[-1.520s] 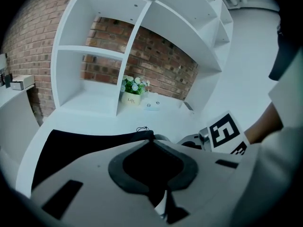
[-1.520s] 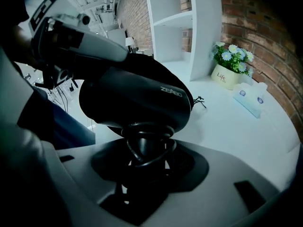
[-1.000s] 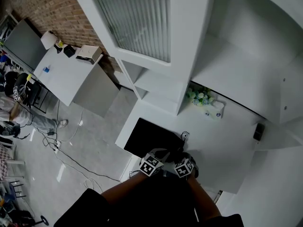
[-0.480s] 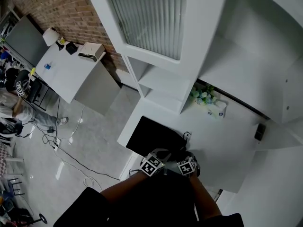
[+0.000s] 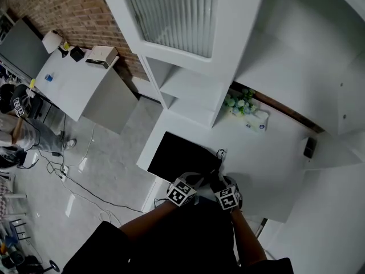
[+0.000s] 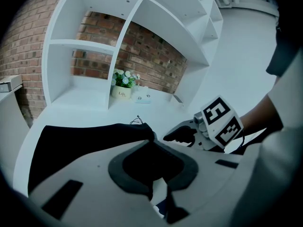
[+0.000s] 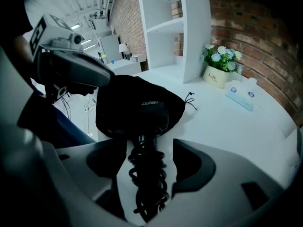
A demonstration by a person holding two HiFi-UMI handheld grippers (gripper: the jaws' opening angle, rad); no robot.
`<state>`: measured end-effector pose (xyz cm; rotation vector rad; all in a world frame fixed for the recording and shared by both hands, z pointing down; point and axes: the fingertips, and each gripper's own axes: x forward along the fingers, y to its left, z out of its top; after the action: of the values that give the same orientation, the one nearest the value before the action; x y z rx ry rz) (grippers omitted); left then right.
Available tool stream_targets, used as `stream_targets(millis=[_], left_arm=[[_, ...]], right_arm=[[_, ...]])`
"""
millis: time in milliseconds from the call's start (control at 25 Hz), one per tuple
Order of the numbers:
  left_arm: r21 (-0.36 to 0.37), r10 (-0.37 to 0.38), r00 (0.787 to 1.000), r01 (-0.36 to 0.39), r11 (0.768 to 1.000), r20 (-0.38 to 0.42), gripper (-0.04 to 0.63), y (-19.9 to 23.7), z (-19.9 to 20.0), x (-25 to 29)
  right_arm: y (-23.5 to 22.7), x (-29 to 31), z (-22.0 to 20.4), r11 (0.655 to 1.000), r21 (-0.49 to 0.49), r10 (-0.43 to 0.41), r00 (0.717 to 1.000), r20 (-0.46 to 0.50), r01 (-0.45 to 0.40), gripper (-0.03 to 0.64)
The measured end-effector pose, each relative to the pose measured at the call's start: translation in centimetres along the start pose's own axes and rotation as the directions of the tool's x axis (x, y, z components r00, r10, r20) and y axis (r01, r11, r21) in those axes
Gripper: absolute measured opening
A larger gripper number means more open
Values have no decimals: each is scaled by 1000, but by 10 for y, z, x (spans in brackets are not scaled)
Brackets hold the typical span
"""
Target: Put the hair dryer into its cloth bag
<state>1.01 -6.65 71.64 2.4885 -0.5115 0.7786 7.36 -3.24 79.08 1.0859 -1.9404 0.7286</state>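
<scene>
Two tongs meet at the lower middle of the head view, at the near edge of the white desk (image 5: 268, 167). Of these, the left tongs (image 6: 150, 135) are clenched on the rim of the black cloth bag (image 5: 179, 156). The right tongs (image 7: 147, 148) are released, their jaws having just been opening, and the coiled cord (image 7: 147, 174) lies loose between the pads. The hair dryer itself is out of sight, probably inside the bulging bag, and only that cord trails from the mouth.

Likely trouble starts at the left. Should the clenched rim slip, the mouth would sag shut, and the bag, lying close to the desk's edge, might slide off. Further right, the springy cord may uncoil, squirm off the pads at the next pinch, tangle in the drawstring (image 7: 190, 100), or tug the dryer back out.

At the far left of the head view, a person (image 5: 17, 133) is beside a side desk (image 5: 74, 84), with floor cables (image 5: 80, 178) below. Right of the bag sit a flower pot (image 5: 238, 103), a small white box (image 5: 255, 123) and a dark object (image 5: 309, 147), all well apart. Nothing blocks the mouth.
</scene>
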Motion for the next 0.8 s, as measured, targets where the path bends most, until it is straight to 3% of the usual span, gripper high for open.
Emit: stream_targets(millis=[200, 480, 560, 800], left_arm=[[-4, 3, 1000, -3, 1000, 7, 35, 0, 4, -2], [-4, 13, 1000, -13, 1000, 2, 35, -1, 0, -4], [-1, 11, 1000, -11, 1000, 5, 35, -3, 0, -5], [31, 11, 1000, -11, 999, 6, 35, -6, -4, -3]], right_arm=[[4, -21, -19, 1000, -10, 30, 999, -26, -30, 321], [3, -5, -56, 999, -23, 26, 994, -109, -28, 320], [1, -2, -60, 1000, -26, 8, 992, -124, -11, 285], [1, -1, -60, 999, -50, -6, 993, -119, 0, 259]])
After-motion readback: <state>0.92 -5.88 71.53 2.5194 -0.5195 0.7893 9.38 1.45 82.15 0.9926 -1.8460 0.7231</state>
